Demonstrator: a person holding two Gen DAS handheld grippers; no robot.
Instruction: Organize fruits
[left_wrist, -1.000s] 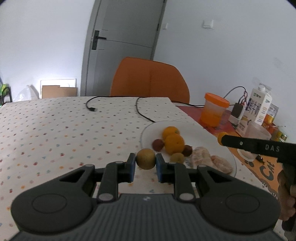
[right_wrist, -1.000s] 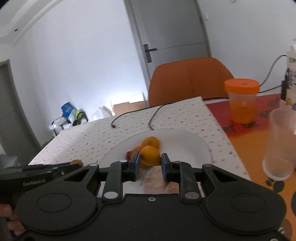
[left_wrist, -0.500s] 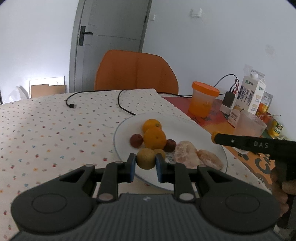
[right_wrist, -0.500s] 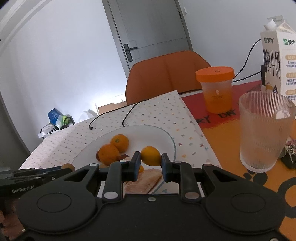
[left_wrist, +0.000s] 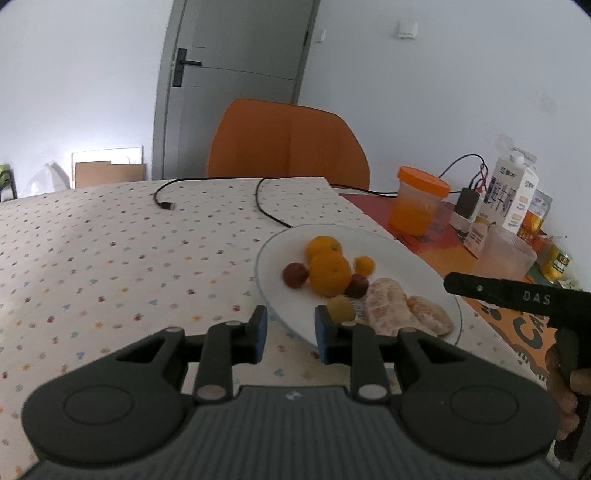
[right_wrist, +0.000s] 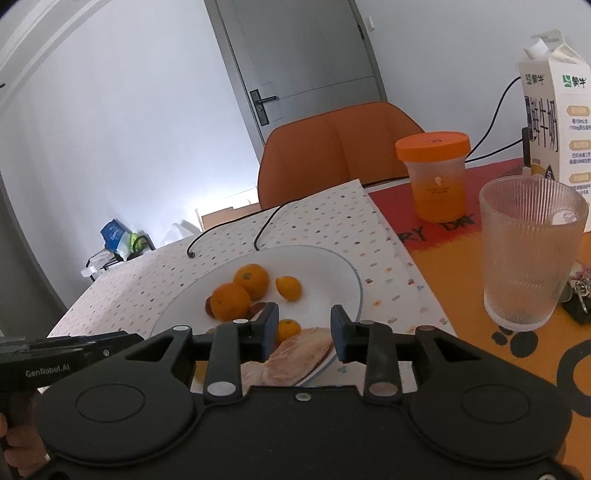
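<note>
- White plate (left_wrist: 424, 266) sits on my bench (left_wrist: 110, 258), right of centre, holding all the fruit I can see.
- On it: two oranges (left_wrist: 328, 275) touching, a small yellow fruit (right_wrist: 289, 287) just right of them, two dark red fruits (left_wrist: 294, 275), a greenish fruit (left_wrist: 341, 308) near the close rim, and peeled segments (left_wrist: 388, 306) at the near right.
- My left gripper (left_wrist: 289, 328) has its jaws spread wide with nothing between them; it hangs over the plate's near left rim, the greenish fruit just beyond its right finger.
- My right gripper (right_wrist: 303, 330) is likewise wide apart and holds nothing, above the peeled segments.
- Right of the plate stand a glass (right_wrist: 532, 254), an orange-lidded cup (right_wrist: 436, 173) and a carton (right_wrist: 554, 110).
</note>
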